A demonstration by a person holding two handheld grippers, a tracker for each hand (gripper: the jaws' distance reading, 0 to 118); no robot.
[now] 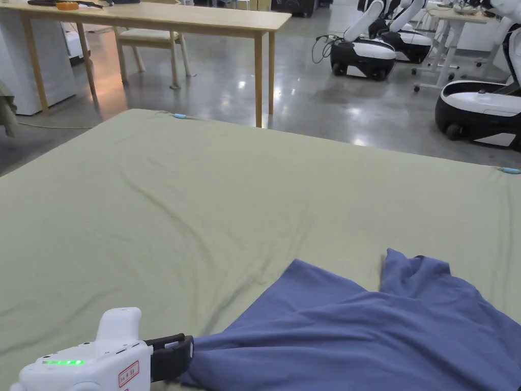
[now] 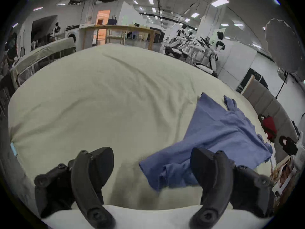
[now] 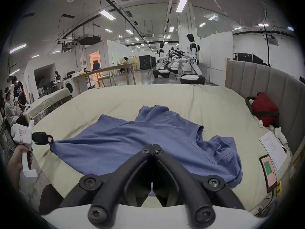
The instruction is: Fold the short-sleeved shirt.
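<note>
Leftward, bare sheet (image 1: pixel 203 203) beyond shirt (image 1: pixel 366 336).

The shirt (image 1: pixel 376 331) lies on the bed (image 1: pixel 203 203) at the lower right of the head view; the left gripper (image 1: pixel 191 354) sits at its left corner, lower left. A wooden table (image 1: pixel 152 18) stands behind the bed, upper left

Green-sheeted bed (image 1: pixel 203 203), blue shirt (image 1: pixel 356 336) on it
</note>
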